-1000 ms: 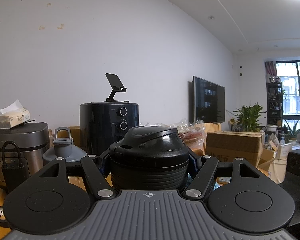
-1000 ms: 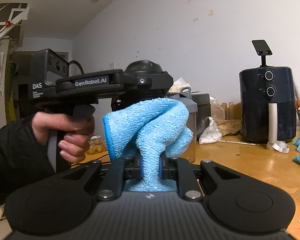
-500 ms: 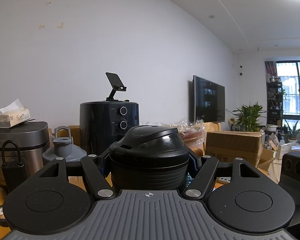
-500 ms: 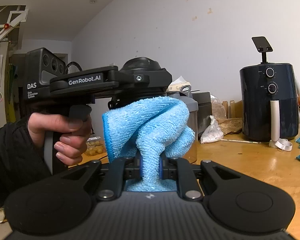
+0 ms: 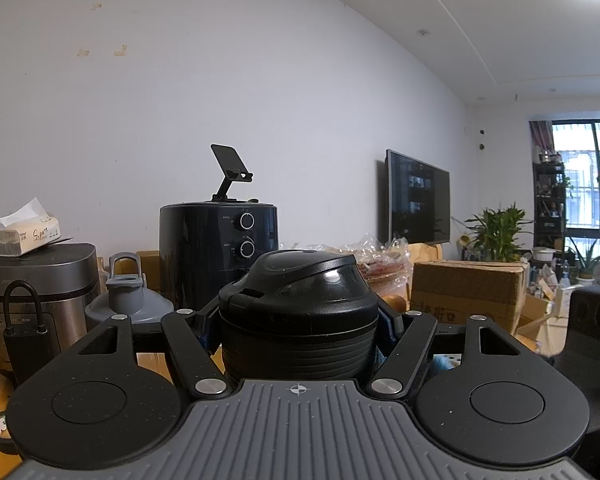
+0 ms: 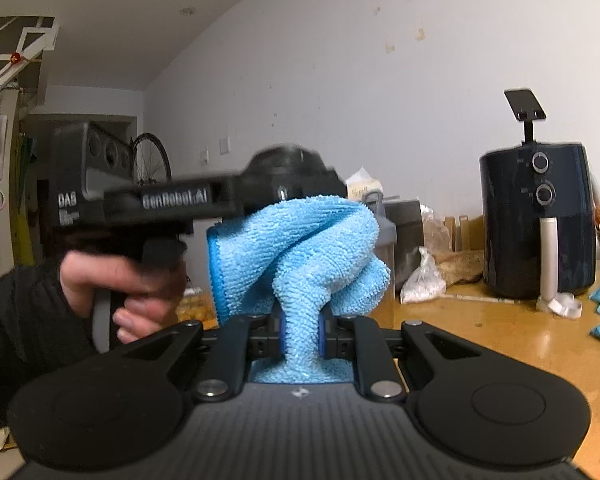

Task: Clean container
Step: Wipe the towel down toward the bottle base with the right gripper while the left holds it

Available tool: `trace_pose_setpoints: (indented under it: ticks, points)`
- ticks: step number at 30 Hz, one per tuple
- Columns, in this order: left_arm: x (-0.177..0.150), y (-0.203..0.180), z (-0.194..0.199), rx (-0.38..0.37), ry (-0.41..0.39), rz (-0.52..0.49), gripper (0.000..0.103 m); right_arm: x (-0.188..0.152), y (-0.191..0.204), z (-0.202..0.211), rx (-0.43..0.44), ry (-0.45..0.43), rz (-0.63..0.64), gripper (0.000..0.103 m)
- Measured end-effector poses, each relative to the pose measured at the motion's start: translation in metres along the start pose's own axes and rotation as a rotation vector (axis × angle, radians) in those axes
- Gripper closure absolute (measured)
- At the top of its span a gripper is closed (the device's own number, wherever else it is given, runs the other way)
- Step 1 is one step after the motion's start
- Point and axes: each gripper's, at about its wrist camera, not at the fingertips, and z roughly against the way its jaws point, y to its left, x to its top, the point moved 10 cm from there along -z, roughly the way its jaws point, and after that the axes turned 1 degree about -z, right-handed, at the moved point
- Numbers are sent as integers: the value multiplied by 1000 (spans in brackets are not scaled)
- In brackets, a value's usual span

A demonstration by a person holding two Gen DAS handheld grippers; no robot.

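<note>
Cloth (image 6: 300,248) — blue and fluffy — is pinched in the right hand-held gripper (image 6: 300,336). Its two fingers are squeezed almost together on the cloth's lower part, and the rest puffs up above them. The cloth's top touches the left hand-held gripper (image 5: 298,332) near its front.

The left hand-held gripper is closed around a black container (image 5: 298,320). Its fingers press on both sides of the ribbed body, just under the domed lid (image 5: 304,276). The container stands upright, held up in the air above the tabletop (image 6: 500,332). In the right wrist view this gripper is a bit blurry, and a hand (image 6: 112,284) in a dark sleeve holds its handle.

Far back on the tabletop, by the wall, stands a dark air fryer (image 5: 218,248). Left of it is a grey bottle (image 5: 126,300), then a rice cooker (image 5: 36,292) with a tissue box (image 5: 24,232) on top.
</note>
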Motion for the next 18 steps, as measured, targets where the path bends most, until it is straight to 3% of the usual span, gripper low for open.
trace_pose_setpoints:
  ticks: [18]
  points:
    - [0, -3, -3, 3, 7, -3, 35, 18, 1, 1, 8, -27, 10, 94]
